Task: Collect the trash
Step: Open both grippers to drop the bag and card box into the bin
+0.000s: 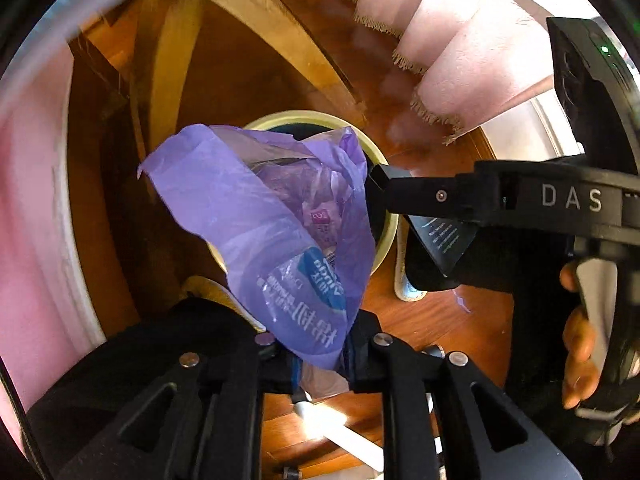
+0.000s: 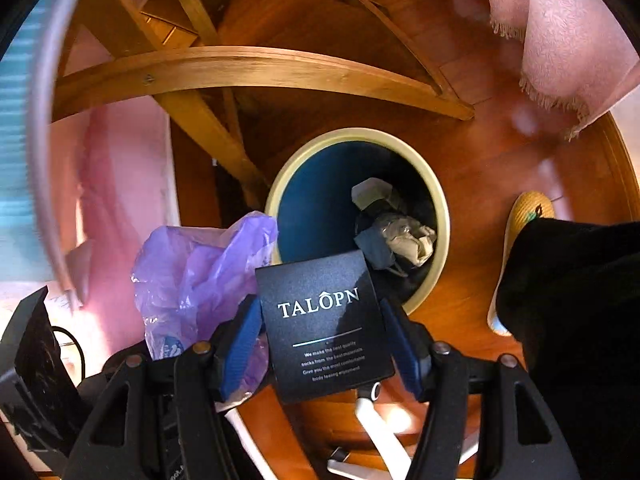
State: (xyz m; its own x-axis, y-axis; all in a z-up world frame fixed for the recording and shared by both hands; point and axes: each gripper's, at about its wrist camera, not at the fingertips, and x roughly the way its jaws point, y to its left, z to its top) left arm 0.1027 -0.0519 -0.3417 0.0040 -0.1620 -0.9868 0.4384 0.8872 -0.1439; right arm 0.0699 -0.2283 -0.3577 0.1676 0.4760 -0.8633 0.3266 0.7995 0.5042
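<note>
While held, purple bag (image 1: 256, 216) crumpled, translucent, black card (image 2: 326, 328) printed white.

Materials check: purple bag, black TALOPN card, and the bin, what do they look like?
Purple bag: thin translucent plastic film, crinkled, contents showing through.
Black TALOPN card: stiff flat sheet, matte speckled finish with white print; likely cardboard.
Bin: smooth cream rim, dark blue inside; probably plastic, though painted metal can't be ruled out.
</note>
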